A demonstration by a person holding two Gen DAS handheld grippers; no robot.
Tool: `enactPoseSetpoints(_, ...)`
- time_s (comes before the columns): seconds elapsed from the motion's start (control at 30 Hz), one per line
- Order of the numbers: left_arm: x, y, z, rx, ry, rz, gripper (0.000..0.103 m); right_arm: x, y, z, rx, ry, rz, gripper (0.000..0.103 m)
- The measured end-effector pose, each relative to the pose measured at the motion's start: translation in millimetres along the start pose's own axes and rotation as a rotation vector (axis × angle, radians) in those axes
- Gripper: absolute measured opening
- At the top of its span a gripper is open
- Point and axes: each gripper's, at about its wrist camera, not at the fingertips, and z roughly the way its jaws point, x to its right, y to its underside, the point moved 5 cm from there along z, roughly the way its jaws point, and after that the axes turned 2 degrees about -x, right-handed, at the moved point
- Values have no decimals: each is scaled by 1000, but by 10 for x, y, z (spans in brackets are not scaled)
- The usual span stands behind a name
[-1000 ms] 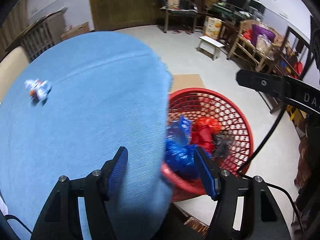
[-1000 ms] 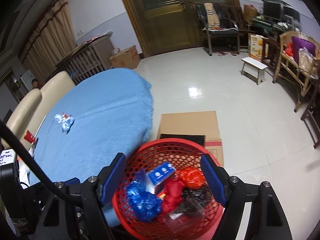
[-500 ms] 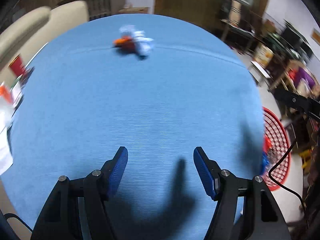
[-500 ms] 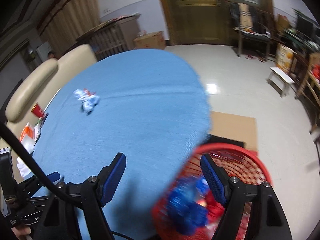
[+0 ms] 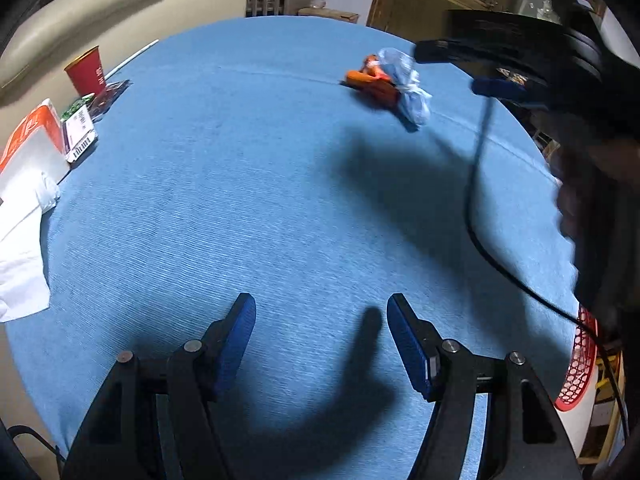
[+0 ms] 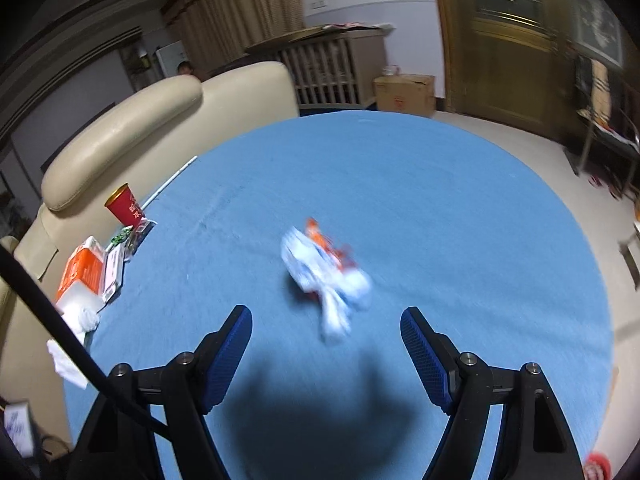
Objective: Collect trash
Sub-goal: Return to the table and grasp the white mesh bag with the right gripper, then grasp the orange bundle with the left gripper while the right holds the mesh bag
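A crumpled white, pale blue and orange wrapper lies on the round blue table. My right gripper is open and empty, hovering just short of the wrapper, which sits ahead between its fingers. In the left wrist view the wrapper lies far ahead to the right, with the right gripper above and beside it. My left gripper is open and empty over bare blue cloth. The red mesh basket shows only as a rim past the table's right edge.
A red paper cup, an orange-and-white tissue pack, small packets and white tissue sit along the table's left edge. A cream sofa stands behind the table. A black cable hangs from the right gripper.
Both grippers have swung left, away from the red basket and over the table. The right gripper has come close to the wrapper. Both stay open.
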Motion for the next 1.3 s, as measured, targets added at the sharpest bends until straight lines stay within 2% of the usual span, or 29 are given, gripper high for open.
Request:
enactPoseSetpoints(0.17, -107, -117, -3, 10, -6, -24, 69, -40, -178, 495, -49, 40, -32, 78)
enactPoseSetpoints(0.2, -118, -147, -3, 12, -8, -25, 69, -18, -174, 568, -66, 37, -33, 60)
enactPoseSetpoints(0.23, -117, -189, 8, 14, -9, -24, 69, 9, -164, 612, -83, 31, -27, 30)
enactPoseSetpoints(0.33, -71, -312, 45, 19, -9, -14, 69, 177, -98, 576, -79, -23, 41, 26)
enactPoseSetpoints(0.53, 228, -776, 243, 35, 6, 13, 69, 577, 90, 151, -29, -90, 149, 26)
enactPoseSetpoints(0.77, 566, -1544, 576, 43, 72, -71, 69, 915, 445, -189, -23, -92, 218, 26)
enactPoseSetpoints(0.83, 633, -1715, 679, 41, 57, -90, 69, 953, 515, -231, -25, -89, 227, 26)
enactPoseSetpoints(1.03, 642, -1993, 1060, -35, 49, -179, 69, 1033, 618, -297, -29, -93, 243, 26)
enactPoseSetpoints(1.1, 630, -2001, 1057, -14, 11, -152, 63, 1052, 631, -314, -31, -93, 248, 25)
enactPoseSetpoints(1.13, 614, -1980, 1055, -23, -7, -136, 45, 1045, 631, -318, -31, -94, 247, 25)
enactPoseSetpoints(1.17, 579, -1948, 1026, -21, -17, -126, 36, 1042, 637, -332, -29, -94, 243, 25)
enactPoseSetpoints(1.23, 529, -1859, 970, -27, 1, -122, 34, 1025, 650, -343, -29, -97, 236, 25)
enactPoseSetpoints(1.3, 454, -1715, 830, -2, -24, -79, 33, 986, 653, -337, -31, -105, 238, 25)
